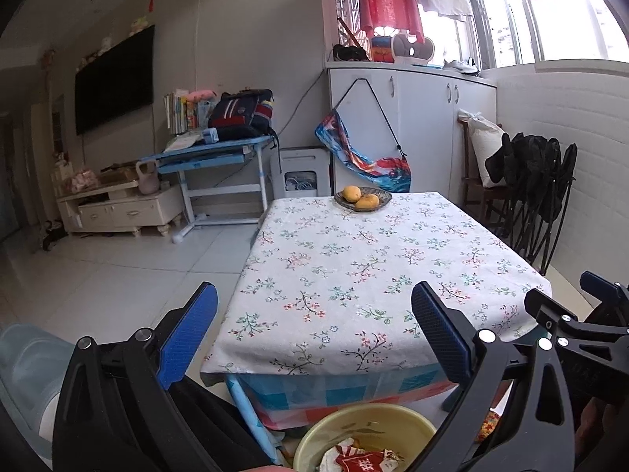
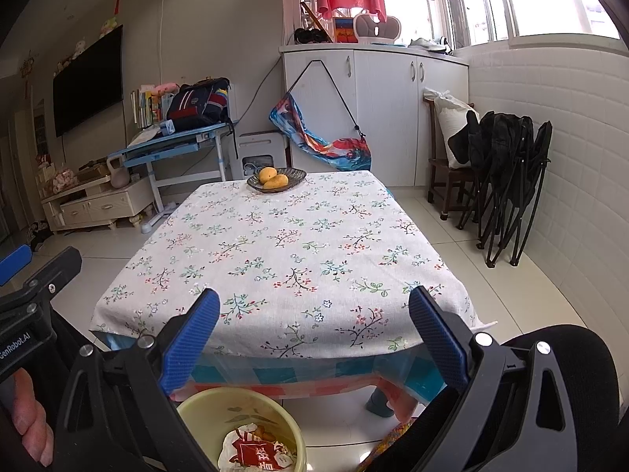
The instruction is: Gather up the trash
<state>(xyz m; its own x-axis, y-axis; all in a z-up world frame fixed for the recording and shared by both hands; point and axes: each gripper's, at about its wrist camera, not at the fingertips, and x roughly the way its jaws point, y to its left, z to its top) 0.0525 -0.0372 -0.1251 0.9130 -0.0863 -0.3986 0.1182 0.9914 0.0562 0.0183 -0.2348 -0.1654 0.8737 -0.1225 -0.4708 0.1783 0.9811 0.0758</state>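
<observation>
I see my left gripper with its blue-padded fingers spread wide and empty, low in the left wrist frame. My right gripper shows the same: fingers parted, nothing between them. Both hang above the near edge of the surface covered by a white floral tablecloth. At the bottom centre of each frame, on the floor below that edge, sits a pale yellow round plastic bin holding crumpled red-and-white wrapper trash. At the far end of the cloth, upper centre, a dark wire bowl carries two yellow-orange fruits.
</observation>
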